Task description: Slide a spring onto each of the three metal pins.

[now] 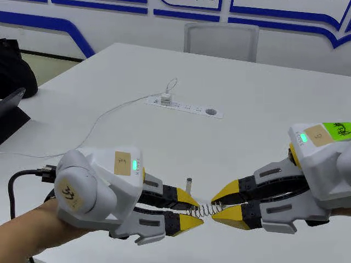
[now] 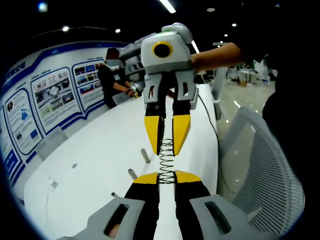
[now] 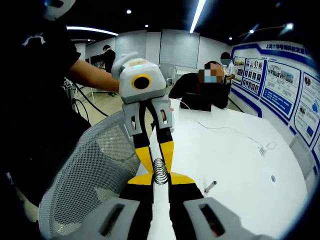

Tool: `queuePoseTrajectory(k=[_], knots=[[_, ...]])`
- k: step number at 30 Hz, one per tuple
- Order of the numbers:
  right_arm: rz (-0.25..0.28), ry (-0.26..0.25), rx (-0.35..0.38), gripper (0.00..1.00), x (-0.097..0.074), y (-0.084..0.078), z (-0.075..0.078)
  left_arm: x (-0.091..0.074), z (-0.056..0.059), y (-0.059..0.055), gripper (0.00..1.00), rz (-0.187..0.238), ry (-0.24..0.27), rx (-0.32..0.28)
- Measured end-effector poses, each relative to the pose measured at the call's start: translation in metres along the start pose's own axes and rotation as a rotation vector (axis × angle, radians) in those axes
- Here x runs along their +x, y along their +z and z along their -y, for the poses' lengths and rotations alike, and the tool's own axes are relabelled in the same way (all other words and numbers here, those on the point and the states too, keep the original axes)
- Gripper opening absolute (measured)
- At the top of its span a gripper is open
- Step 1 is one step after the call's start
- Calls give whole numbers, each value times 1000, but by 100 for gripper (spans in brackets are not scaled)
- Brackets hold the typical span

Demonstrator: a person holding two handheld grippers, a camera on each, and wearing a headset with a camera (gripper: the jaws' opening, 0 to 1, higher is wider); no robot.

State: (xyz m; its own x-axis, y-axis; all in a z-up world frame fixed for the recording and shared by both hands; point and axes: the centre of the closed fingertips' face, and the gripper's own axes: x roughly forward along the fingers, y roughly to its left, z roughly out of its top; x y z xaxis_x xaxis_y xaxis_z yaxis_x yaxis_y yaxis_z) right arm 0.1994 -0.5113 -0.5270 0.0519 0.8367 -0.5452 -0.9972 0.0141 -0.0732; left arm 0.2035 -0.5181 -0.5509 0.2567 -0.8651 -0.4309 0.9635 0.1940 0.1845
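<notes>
Step in hand: the spring is being readied for threading. Judging by the bare pins, no spring is seated so far.
Spring location: the spring (image 1: 206, 209) is hanging in the air over the near part of the tabletop (image 1: 247, 137). It is spanning the gap between the two sets of tongs and is touching neither the tabletop nor a pin.
Left tongs: the left tongs (image 1: 196, 211) are clamping one end of the spring.
Right tongs: the right tongs (image 1: 216, 208) are clamping the opposite end, facing the left tongs tip to tip.
Pin positions: one pin (image 1: 188, 183) is standing upright just behind the left tongs, carrying nothing. In the left gripper view, bare pins (image 2: 145, 155) are standing in a row beside the spring; two are clear and a third is too small to confirm.
Next move: one set of tongs is likely needing to let go so that one end of the spring is free. The other set is then needing to tip the spring upright, centre its open end over a pin top and lower it straight down.
Caution: a side grip is likely bowing the coil, so the free end may be missing the pin tip.
</notes>
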Motion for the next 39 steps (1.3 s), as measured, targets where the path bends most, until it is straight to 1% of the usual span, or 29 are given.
queuePoseTrajectory(k=[4,6,7,8,11,12,14,16,19,24,25,27,28,29,31,32,33,34,35,37,39], knots=[[10,3,-1,11,2,5,-1,1,0,-1,10,-6,1,2],[46,11,25,11,3,12,-3,2,0,-1,10,-2,3,1],[84,14,55,11,4,19,-3,2,0,0,10,2,6,2],[90,13,55,11,4,21,-2,2,1,1,10,9,6,-4],[79,11,48,11,7,23,-2,3,-1,1,10,9,15,-9],[77,12,51,11,8,23,-3,3,-1,0,10,8,15,-23],[84,11,66,11,9,24,-3,2,0,0,10,16,13,-52],[93,5,73,10,11,27,-2,0,-1,0,10,26,18,-61],[65,-10,79,10,14,26,-1,-1,-3,-3,10,27,29,-68],[50,-24,82,10,19,29,4,-7,-8,-7,11,43,52,-77],[48,-29,82,10,21,29,6,-8,-13,-8,11,41,79,-67],[44,-35,86,10,21,30,11,-11,-16,-13,13,22,100,-70],[44,-37,89,10,21,31,13,-13,-21,-16,15,12,129,-63],[47,-43,91,10,21,33,16,-17,-26,-19,19,10,162,-59],[45,-48,89,10,20,34,18,-22,-32,-21,29,22,191,-88],[35,-54,76,10,20,34,21,-27,-38,-24,33,14,226,-96],[24,-62,64,10,20,33,23,-32,-45,-26,37,9,264,-85],[15,-65,59,10,20,33,25,-36,-51,-28,39,6,295,-82],[5,-70,57,10,19,32,29,-41,-56,-30,41,8,322,-104],[-7,-80,61,10,19,30,36,-48,-62,-32,45,30,333,-154],[-17,-91,62,10,18,28,43,-54,-66,-34,51,31,345,-171]])
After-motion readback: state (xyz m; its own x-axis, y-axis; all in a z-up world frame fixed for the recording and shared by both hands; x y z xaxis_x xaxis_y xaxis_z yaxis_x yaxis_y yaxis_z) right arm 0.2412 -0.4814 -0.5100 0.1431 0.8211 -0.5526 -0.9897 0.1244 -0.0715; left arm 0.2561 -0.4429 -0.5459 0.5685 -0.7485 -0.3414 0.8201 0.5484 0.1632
